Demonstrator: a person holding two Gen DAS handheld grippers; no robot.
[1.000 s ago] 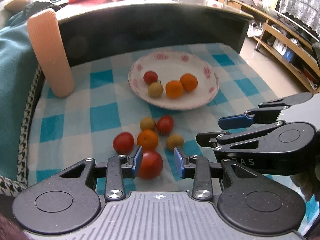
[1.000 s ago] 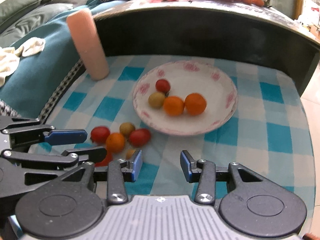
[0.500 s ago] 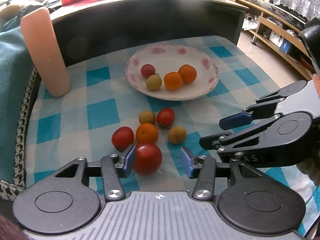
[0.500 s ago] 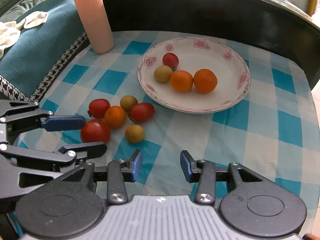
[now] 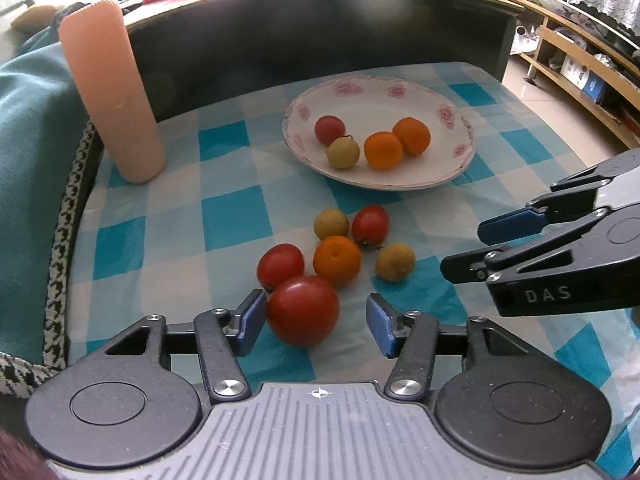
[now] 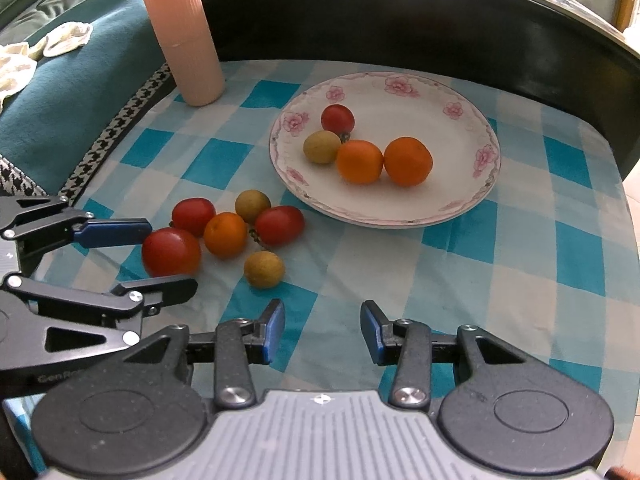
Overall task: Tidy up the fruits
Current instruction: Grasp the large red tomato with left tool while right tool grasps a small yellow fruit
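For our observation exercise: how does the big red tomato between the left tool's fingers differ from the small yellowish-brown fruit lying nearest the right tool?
The big red tomato is larger, glossy and red; the small yellowish-brown fruit is smaller, dull and tan. The tomato sits between open fingers; the fruit lies unframed. Both are round, resting on the checked cloth.

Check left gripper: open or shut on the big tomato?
Open. The left gripper brackets the big red tomato: its left pad is at or near the skin, while checked cloth shows in a clear gap before its right pad.

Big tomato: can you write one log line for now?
left gripper: open, big tomato between jaws | right gripper: open, empty | plate: four fruits
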